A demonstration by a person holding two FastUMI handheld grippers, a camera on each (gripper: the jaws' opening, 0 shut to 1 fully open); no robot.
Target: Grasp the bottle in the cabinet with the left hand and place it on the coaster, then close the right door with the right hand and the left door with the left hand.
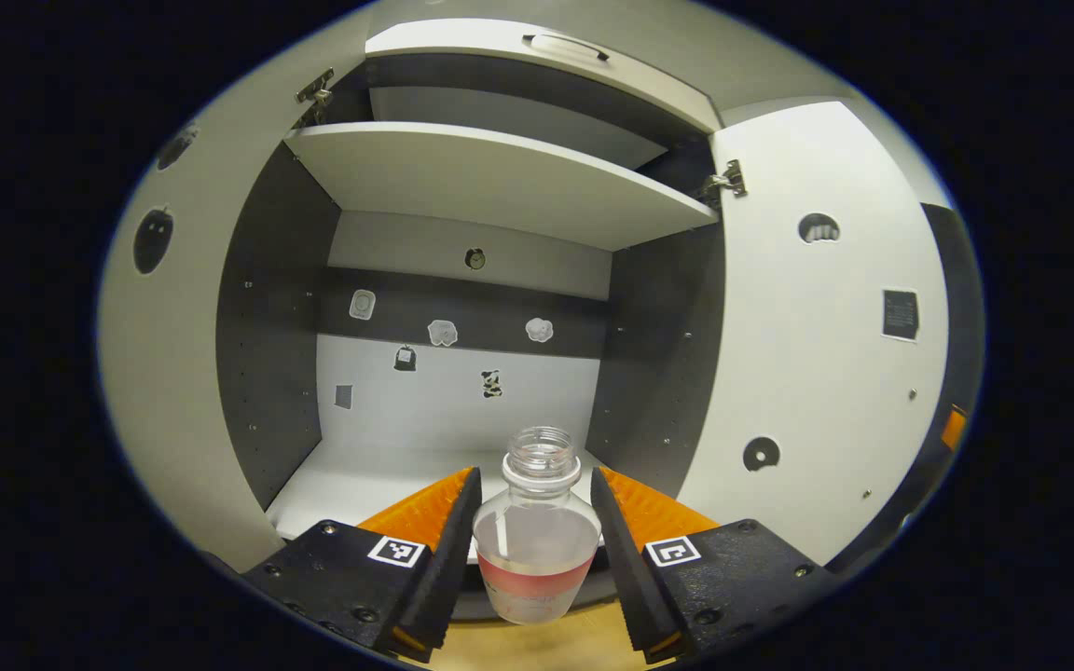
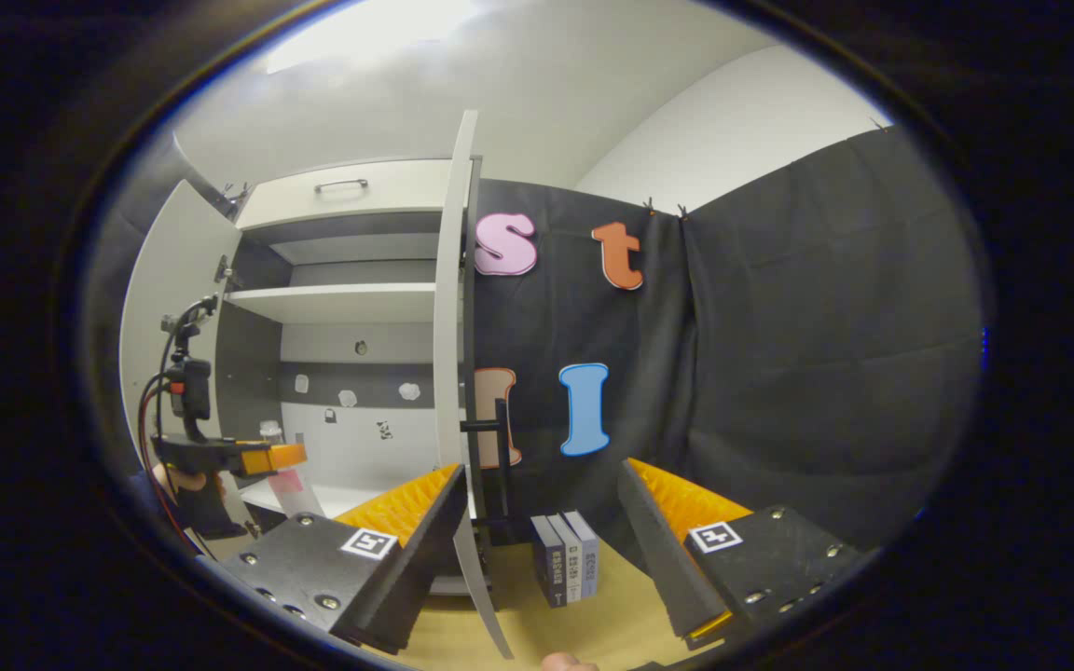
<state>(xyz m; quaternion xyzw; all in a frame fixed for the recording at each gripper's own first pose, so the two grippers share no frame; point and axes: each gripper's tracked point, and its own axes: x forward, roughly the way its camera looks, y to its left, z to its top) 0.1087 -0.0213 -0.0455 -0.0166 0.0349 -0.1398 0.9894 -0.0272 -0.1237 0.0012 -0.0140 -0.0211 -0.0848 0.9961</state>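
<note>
- In front of the open cabinet (image 1: 462,186), the left gripper (image 1: 535,550) has its fingers closed against the sides of the clear, capless bottle (image 1: 537,540), held upright at the cabinet's near edge.
- Both doors stand open: left door (image 1: 183,373), right door (image 1: 817,354).
- In the right gripper view, the right gripper (image 2: 537,550) gapes wide and holds nothing; the right door's edge (image 2: 453,354) stands between its fingers, with small books (image 2: 565,557) beside it on the wooden table (image 2: 593,624).

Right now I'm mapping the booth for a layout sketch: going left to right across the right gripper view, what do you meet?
Open left door → left gripper with the bottle → cabinet shelf → open right door, seen edge-on → small books on the table → black cloth wall.
</note>
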